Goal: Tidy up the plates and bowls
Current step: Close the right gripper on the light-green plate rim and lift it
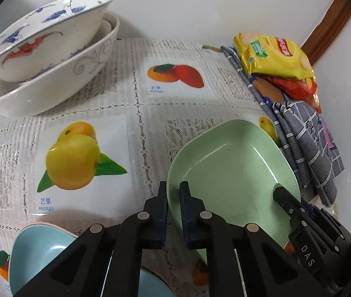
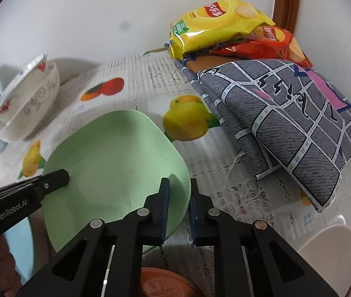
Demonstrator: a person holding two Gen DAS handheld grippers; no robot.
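Observation:
A light green squarish plate (image 1: 235,173) (image 2: 116,163) is held tilted above the table by both grippers. My left gripper (image 1: 173,193) is shut on its left rim. My right gripper (image 2: 179,190) is shut on its right rim; its finger (image 1: 284,198) shows in the left wrist view. The left gripper's finger (image 2: 51,180) shows in the right wrist view. A stack of white bowls (image 1: 49,57) (image 2: 27,104) with blue and red patterns stands at the far left by the wall. A light blue bowl (image 1: 41,255) lies below the left gripper.
Yellow and red chip bags (image 1: 277,59) (image 2: 220,24) lie on a folded grey checked cloth (image 1: 306,143) (image 2: 294,118) at the far right. A cream bowl (image 2: 329,252) and an orange plate (image 2: 165,284) sit near the right gripper. The tablecloth (image 1: 131,113) shows fruit prints.

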